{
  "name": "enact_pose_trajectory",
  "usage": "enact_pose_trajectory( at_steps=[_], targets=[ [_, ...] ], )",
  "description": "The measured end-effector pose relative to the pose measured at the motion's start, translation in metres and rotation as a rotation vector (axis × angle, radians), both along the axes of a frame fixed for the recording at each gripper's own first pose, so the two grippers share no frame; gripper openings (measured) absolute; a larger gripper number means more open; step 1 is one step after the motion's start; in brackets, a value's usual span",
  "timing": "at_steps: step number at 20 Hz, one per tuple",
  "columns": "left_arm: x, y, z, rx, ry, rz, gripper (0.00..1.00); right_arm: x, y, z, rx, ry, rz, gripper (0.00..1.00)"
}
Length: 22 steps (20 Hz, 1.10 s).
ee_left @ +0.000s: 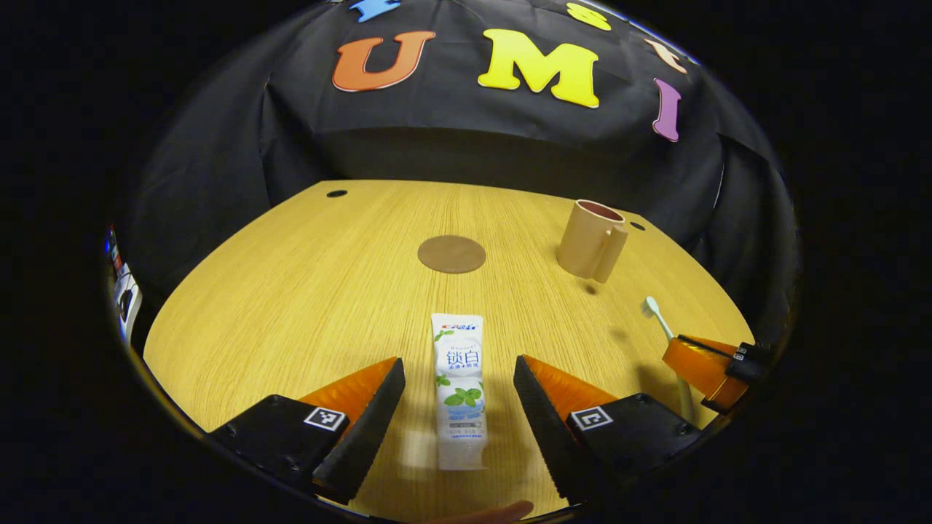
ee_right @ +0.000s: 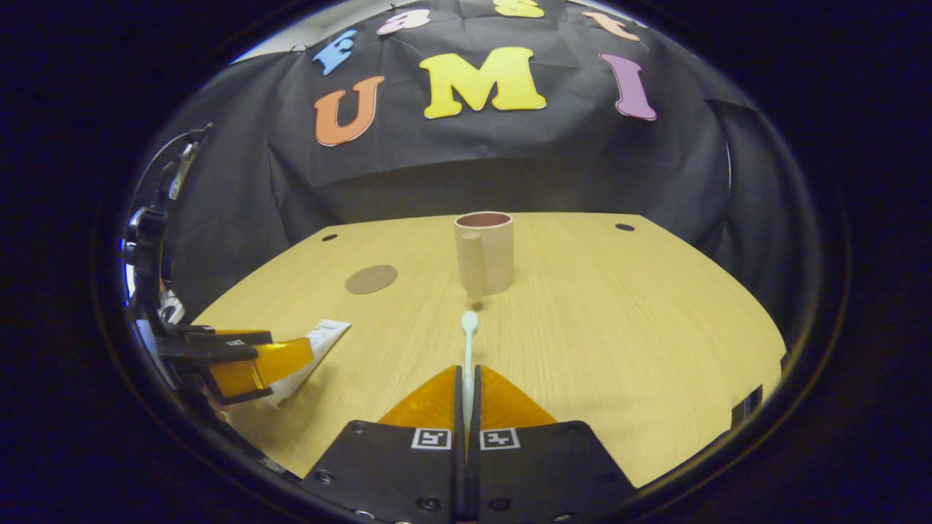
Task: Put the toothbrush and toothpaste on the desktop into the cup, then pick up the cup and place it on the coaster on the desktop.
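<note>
A white toothpaste tube [ee_left: 459, 389] lies flat on the wooden desktop [ee_left: 306, 291], between the fingers of my left gripper [ee_left: 459, 371], which is open and astride it without touching. My right gripper [ee_right: 467, 378] is shut on the handle of the pale toothbrush [ee_right: 468, 342], whose head points toward the cup. The tan cup [ee_right: 485, 251] stands upright with its handle facing me, just beyond the brush head. In the left gripper view the cup [ee_left: 591, 240] is at the far right, the toothbrush [ee_left: 655, 313] and right gripper [ee_left: 703, 367] at the right edge. A round brown coaster [ee_left: 451, 254] lies mid-table.
The right gripper view has the coaster [ee_right: 371, 279] left of the cup, and the left gripper [ee_right: 255, 364] over the toothpaste [ee_right: 317, 346] at the lower left. Small dark holes [ee_right: 624, 227] mark the desktop's far corners. A fingertip [ee_left: 495, 513] shows at the bottom edge.
</note>
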<state>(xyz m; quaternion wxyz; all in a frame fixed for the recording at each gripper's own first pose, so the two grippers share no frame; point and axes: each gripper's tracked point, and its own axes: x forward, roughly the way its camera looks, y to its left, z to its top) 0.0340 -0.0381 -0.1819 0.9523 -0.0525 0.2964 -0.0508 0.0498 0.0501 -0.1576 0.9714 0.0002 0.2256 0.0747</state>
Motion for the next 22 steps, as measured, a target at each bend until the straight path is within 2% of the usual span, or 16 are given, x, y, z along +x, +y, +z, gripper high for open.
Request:
enact_pose_trajectory(
  at_steps=[3, 6, 9, 10, 11, 12, 14, 17, 20, 22],
  targets=[
    [-0.004, -0.002, -0.008, 0.022, 0.048, -0.018, 0.92, -0.005, -0.003, 0.011, 0.005, -0.029, 0.005, 0.00],
    [-0.001, -0.001, -0.007, 0.047, 0.076, -0.007, 0.81, -0.008, -0.003, 0.018, 0.022, -0.044, 0.008, 0.00],
    [-0.004, 0.000, -0.016, 0.049, 0.125, -0.002, 0.75, -0.009, -0.006, 0.022, 0.026, -0.053, 0.009, 0.00],
    [-0.004, 0.001, -0.015, 0.054, 0.126, 0.002, 0.72, -0.010, -0.007, 0.025, 0.029, -0.058, 0.009, 0.00],
    [-0.004, 0.002, -0.016, 0.057, 0.124, -0.006, 0.76, -0.010, -0.007, 0.027, 0.034, -0.063, 0.011, 0.00],
    [-0.005, 0.000, -0.016, 0.051, 0.131, -0.011, 0.64, -0.010, -0.007, 0.030, 0.037, -0.069, 0.010, 0.00],
    [-0.003, 0.002, -0.016, 0.065, 0.124, -0.015, 0.59, -0.010, -0.008, 0.039, 0.040, -0.085, 0.012, 0.00],
    [-0.003, 0.003, -0.017, 0.062, 0.106, -0.038, 0.46, -0.004, -0.009, 0.058, 0.042, -0.124, 0.016, 0.00],
    [-0.003, 0.005, -0.014, 0.031, 0.076, -0.042, 0.40, 0.007, -0.008, 0.081, 0.061, -0.159, 0.022, 0.00],
    [-0.002, 0.005, -0.009, 0.017, 0.043, -0.038, 0.42, 0.020, -0.009, 0.096, 0.059, -0.193, 0.023, 0.00]
  ],
)
